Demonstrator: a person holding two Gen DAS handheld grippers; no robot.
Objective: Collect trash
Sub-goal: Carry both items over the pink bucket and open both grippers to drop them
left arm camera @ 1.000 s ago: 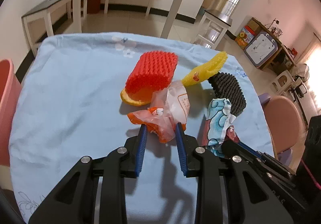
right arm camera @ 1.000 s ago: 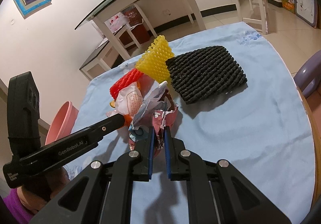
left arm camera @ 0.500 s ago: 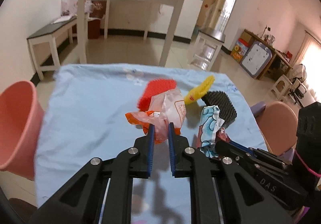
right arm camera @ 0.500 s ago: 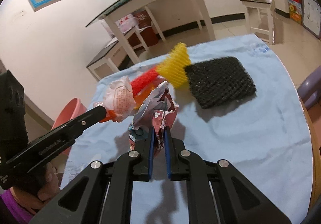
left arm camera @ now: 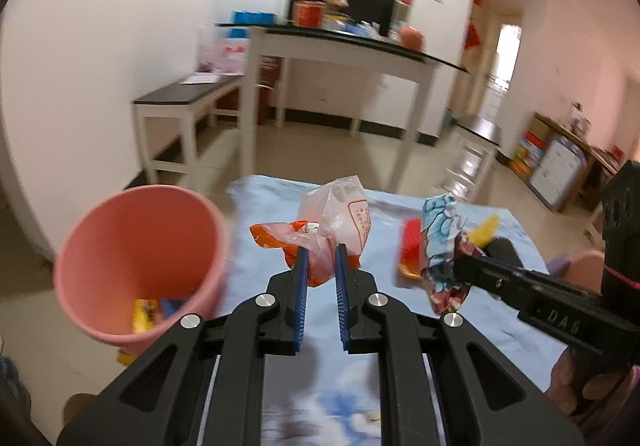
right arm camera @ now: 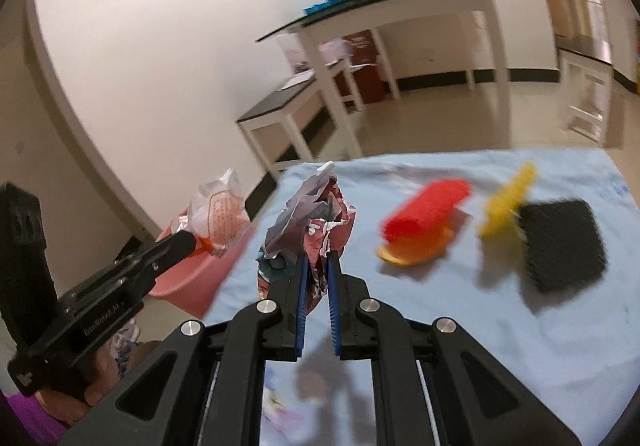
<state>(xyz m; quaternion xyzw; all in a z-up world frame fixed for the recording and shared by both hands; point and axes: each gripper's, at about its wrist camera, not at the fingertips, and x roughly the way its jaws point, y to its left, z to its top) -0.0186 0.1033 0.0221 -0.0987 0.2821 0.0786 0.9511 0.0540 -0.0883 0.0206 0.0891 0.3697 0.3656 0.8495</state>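
Note:
My left gripper (left arm camera: 321,251) is shut on a clear and orange plastic wrapper (left arm camera: 335,221), held in the air above the table's left edge, beside the pink bin (left arm camera: 140,258). The wrapper also shows in the right wrist view (right arm camera: 218,216). My right gripper (right arm camera: 317,260) is shut on a crumpled blue and maroon wrapper (right arm camera: 310,222), lifted above the blue tablecloth (right arm camera: 500,326); it also shows in the left wrist view (left arm camera: 442,242). The bin holds yellow and blue scraps (left arm camera: 154,312).
On the cloth lie a red foam net (right arm camera: 426,212) on an orange peel (right arm camera: 412,256), a yellow foam net (right arm camera: 506,200) and a black foam net (right arm camera: 562,248). A white table (left arm camera: 340,58) and low bench (left arm camera: 184,102) stand beyond.
My left gripper closed on the plastic wrapper, lifted it off the table and swung left toward the pink bin. My right gripper rose and moved left with its crumpled wrapper.

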